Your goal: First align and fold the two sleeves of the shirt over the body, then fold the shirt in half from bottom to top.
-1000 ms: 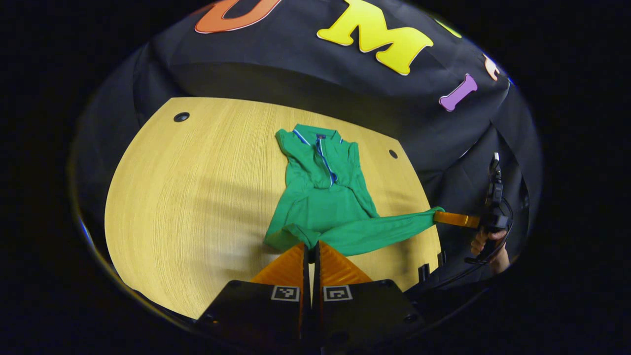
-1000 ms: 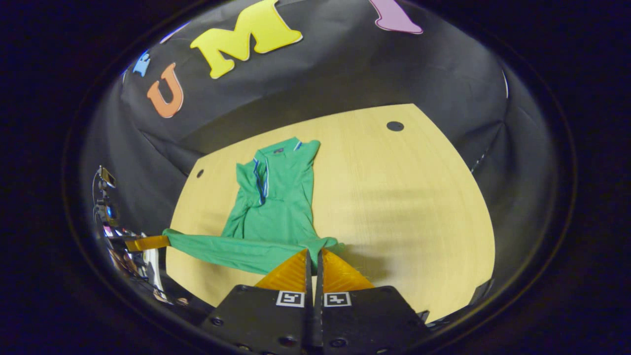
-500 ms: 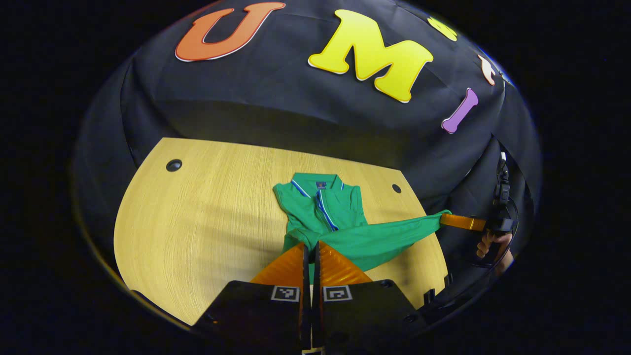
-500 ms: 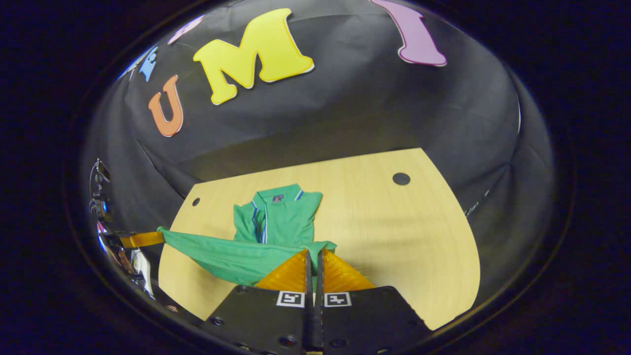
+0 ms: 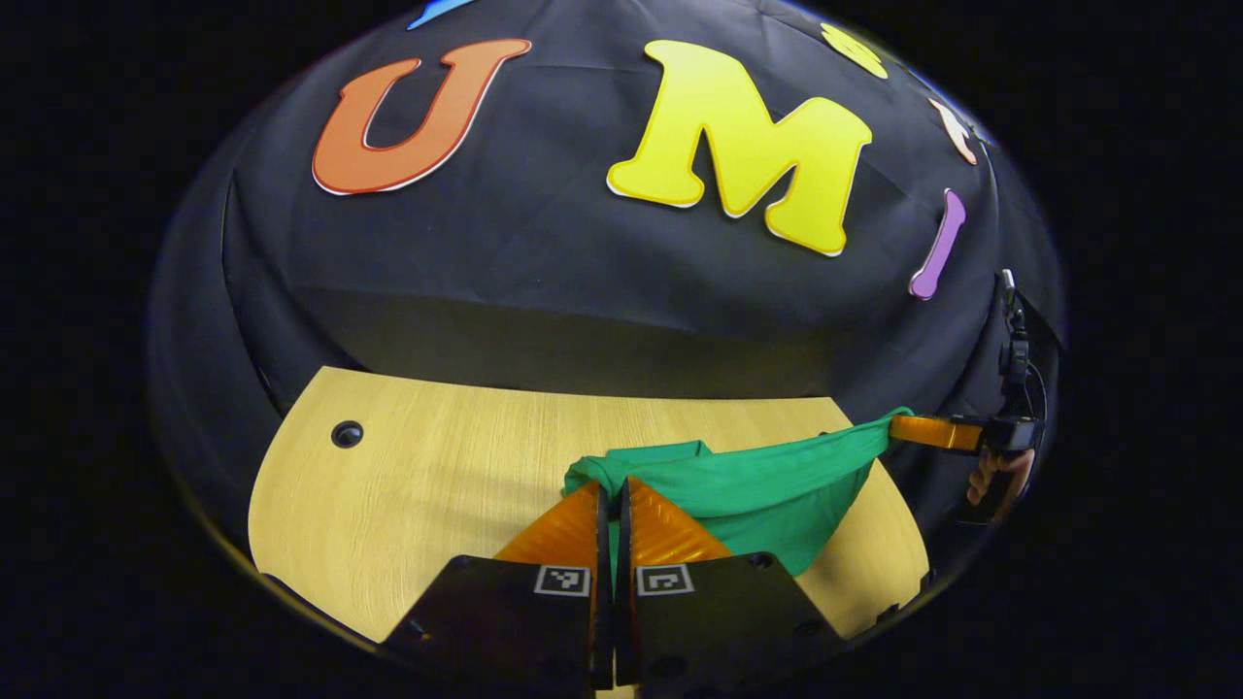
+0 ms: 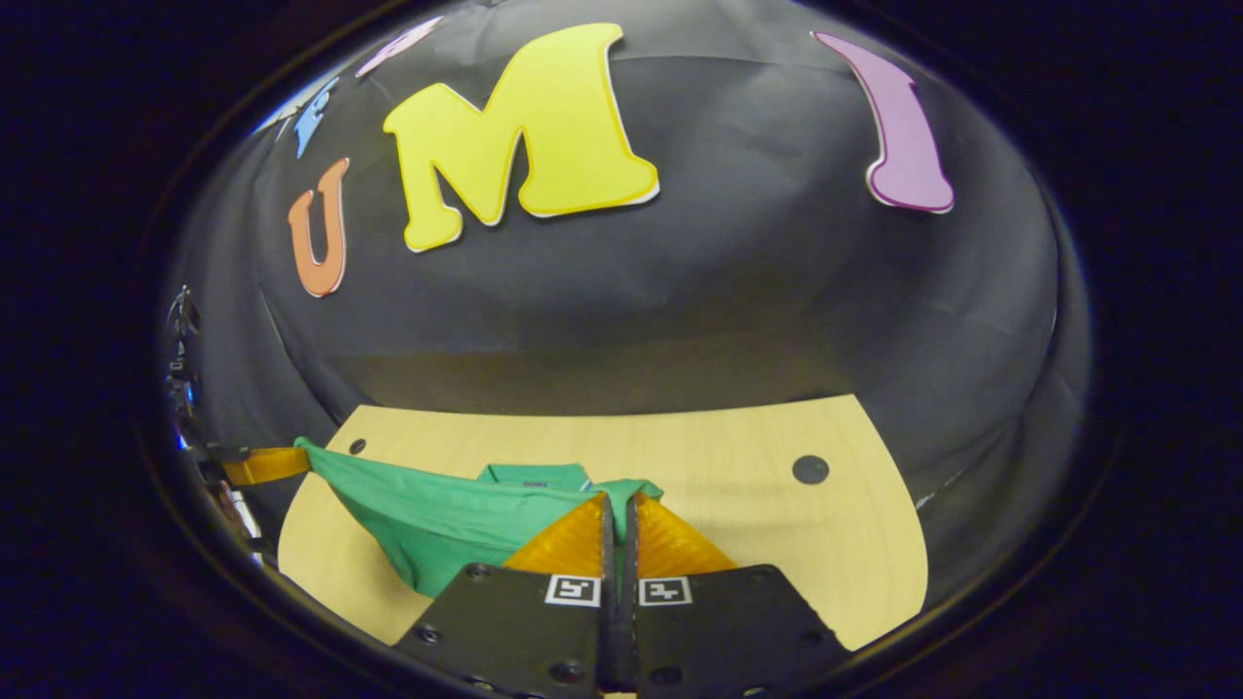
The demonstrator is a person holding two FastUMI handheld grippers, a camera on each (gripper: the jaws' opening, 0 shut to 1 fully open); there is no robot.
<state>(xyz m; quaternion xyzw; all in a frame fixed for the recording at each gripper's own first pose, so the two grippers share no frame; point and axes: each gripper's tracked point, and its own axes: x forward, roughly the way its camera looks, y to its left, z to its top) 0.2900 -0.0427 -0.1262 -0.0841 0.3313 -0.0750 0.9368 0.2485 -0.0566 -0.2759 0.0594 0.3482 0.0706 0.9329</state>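
Over the wooden table point(image 5: 408, 485) your green shirt point(image 5: 767, 485) hangs as a taut, sagging band — stretched between both grippers, its collar point(image 6: 529, 473) peeking behind. Your left gripper point(image 5: 614, 490) and right gripper point(image 6: 619, 505) each pinch a bottom corner, fingers closed on cloth.

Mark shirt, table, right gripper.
shirt point(image 5: 767, 485): left gripper view, lifted hem span.
table point(image 6: 757, 505): right gripper view, bare top.
right gripper point(image 6: 619, 510): right gripper view, between fingertips.

left gripper view: low, wallward | right gripper view: same | shared: table point(image 5: 418, 485)
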